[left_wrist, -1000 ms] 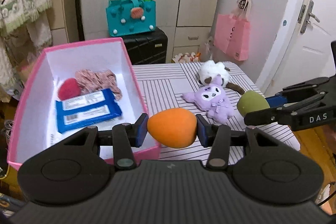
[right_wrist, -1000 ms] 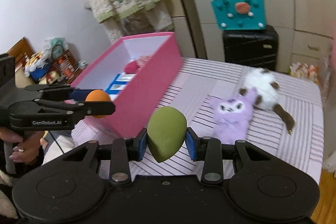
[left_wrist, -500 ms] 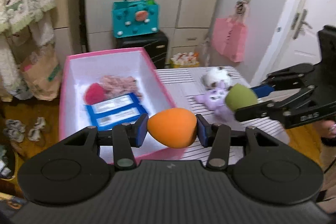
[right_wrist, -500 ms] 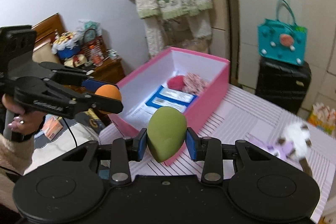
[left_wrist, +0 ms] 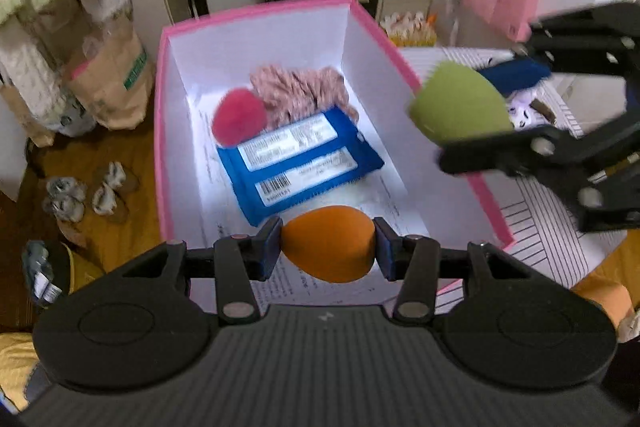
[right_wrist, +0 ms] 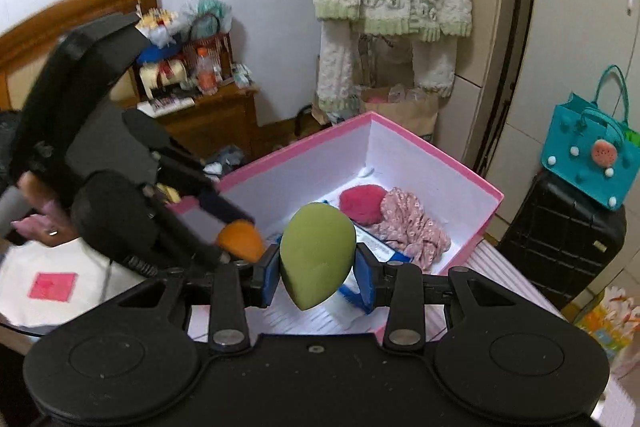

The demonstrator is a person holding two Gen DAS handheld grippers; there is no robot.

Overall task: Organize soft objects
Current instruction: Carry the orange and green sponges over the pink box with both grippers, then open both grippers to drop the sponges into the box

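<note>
Both sponges held over the pink box

My left tongs (left_wrist: 328, 250) pinch the orange sponge (left_wrist: 329, 243) above the near end of the pink box (left_wrist: 256, 11); my right tongs (right_wrist: 317, 270) pinch the green sponge (right_wrist: 317, 257) over its right rim. Inside it lie a red puff (left_wrist: 239, 118), pink cloth (left_wrist: 301, 91) and blue packet (left_wrist: 298, 165)
</note>
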